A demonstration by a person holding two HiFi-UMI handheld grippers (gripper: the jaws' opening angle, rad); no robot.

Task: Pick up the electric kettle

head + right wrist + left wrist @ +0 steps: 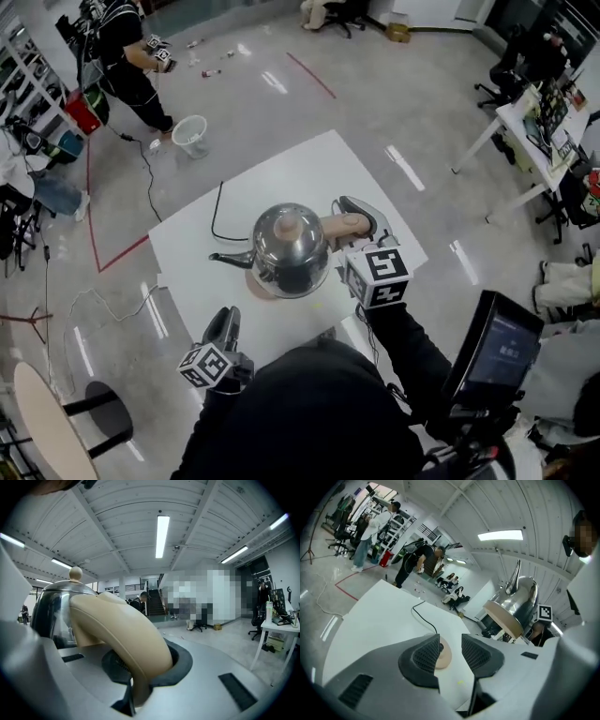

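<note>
Kettle [291,248], steel with a beige handle [345,225], is over the middle of the white table [309,169] in the head view. The right gripper [360,223] comes in from the kettle's right and pinches that handle. A beige base [255,283] peeks out under the kettle's near left edge, and a black cord [217,217] loops on the table to the kettle's left. The left gripper [225,328] is near the kettle's front left, apart from it. In the left gripper view its 2 jaws stand spread with nothing between them. The base lies on the table beyond them, and the kettle is up to the right with its beige underside showing, clear of the base. In the right gripper view the 2 jaws are clamped on the handle, with the kettle's steel body just to the left.
</note>
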